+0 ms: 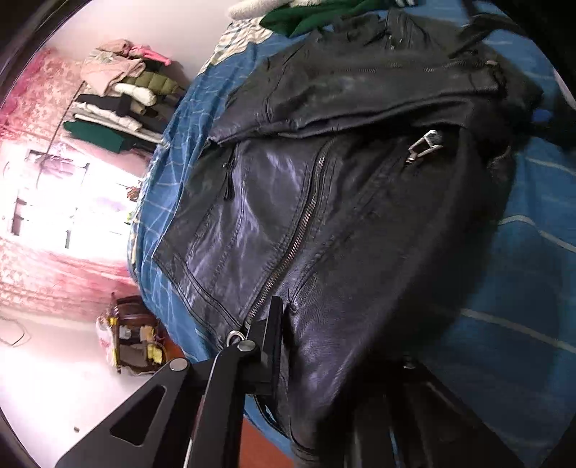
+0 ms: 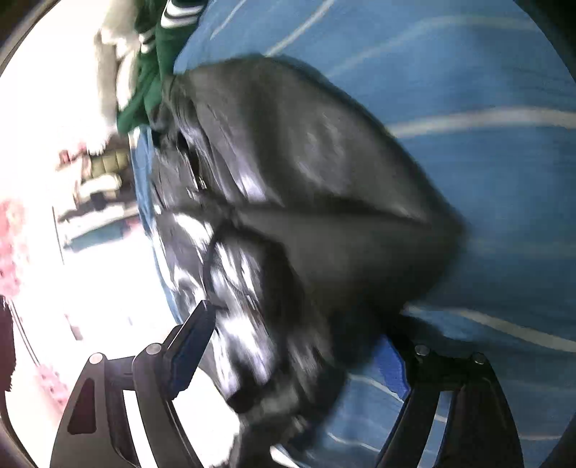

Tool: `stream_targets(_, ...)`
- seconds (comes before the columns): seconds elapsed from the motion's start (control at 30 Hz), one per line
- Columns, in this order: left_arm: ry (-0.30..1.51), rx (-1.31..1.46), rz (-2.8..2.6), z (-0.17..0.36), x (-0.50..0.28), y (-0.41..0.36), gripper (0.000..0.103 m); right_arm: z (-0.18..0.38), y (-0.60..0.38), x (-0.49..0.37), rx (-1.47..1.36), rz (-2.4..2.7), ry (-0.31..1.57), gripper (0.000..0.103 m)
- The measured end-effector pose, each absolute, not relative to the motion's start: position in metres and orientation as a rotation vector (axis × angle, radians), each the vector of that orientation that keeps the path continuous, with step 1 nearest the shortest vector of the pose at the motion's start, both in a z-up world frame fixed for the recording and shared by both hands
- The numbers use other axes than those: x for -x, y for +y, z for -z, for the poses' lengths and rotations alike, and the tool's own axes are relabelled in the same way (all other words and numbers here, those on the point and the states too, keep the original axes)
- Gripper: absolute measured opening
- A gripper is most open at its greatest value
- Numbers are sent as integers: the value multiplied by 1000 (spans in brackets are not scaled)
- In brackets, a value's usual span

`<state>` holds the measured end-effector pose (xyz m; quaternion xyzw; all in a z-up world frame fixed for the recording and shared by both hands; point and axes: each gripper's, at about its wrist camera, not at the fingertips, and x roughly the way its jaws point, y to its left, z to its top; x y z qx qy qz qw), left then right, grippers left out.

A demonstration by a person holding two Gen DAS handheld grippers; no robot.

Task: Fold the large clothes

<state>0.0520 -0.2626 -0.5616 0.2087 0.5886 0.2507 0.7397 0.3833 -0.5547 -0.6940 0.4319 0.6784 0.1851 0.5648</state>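
Note:
A black leather jacket [image 1: 324,187] with metal zippers lies on a blue striped bedsheet [image 1: 522,288]. In the left wrist view one sleeve is folded across the jacket's upper body. My left gripper [image 1: 324,345] holds the jacket's lower hem near the zipper end, one finger [image 1: 270,342] on top and the other hidden under the leather. In the blurred right wrist view the jacket [image 2: 306,234] bulges up between my fingers. My right gripper [image 2: 298,349] stands wide around the leather, its left finger [image 2: 190,345] touching it and its right finger [image 2: 392,363] beside it.
A green garment [image 1: 309,18] and a white fluffy one [image 1: 252,7] lie at the bed's far end. A stack of folded clothes [image 1: 118,93] sits beyond the bed. A small wooden cabinet [image 1: 136,334] stands on the floor by the bed's edge.

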Motion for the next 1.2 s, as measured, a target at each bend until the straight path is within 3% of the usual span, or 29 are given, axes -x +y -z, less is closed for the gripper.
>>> stream_targets(0.03, 1289, -454, -541, 558, -50, -265, 9, 691, -552, -386, -1035, -419, 1587, 44)
stream_targets(0.07, 1290, -449, -526, 555, -50, -263, 9, 686, -550, -388, -1040, -392, 1587, 39)
stream_targets(0.17, 1298, -400, -484, 539, -50, -250, 9, 651, -543, -391, -1046, -373, 1544, 30)
stream_targets(0.33, 1302, -243, -416, 499, -55, -202, 10, 558, -504, -412, -931, -406, 1492, 27)
stream_targets(0.57, 1305, 6, -390, 474, -79, -99, 14, 489, -354, -450, -635, -408, 1530, 27)
stream_targets(0.77, 1345, 299, -384, 513, -109, 17, 17, 517, -218, -503, -385, -324, 1635, 29)
stream_targets(0.83, 1373, 474, -363, 533, -110, 56, 20, 538, -185, -509, -344, -313, 1685, 40)
stream_targets(0.9, 1384, 620, -343, 546, -108, 86, 28, 561, -158, -517, -312, -327, 1731, 49)
stream_targets(1.0, 1306, 772, -372, 542, -92, 123, 50, 582, -128, -529, -302, -387, 1758, 61)
stream_targets(1.03, 1275, 791, -393, 536, -86, 135, 67, 585, -119, -535, -335, -426, 1761, 69)
stream_targets(1.07, 1256, 789, -417, 532, -82, 142, 77, 582, -117, -538, -386, -483, 1746, 69)
stream_targets(1.2, 1243, 651, -467, 517, -82, 145, 78, 546, -153, -545, -590, -664, 1596, 69)
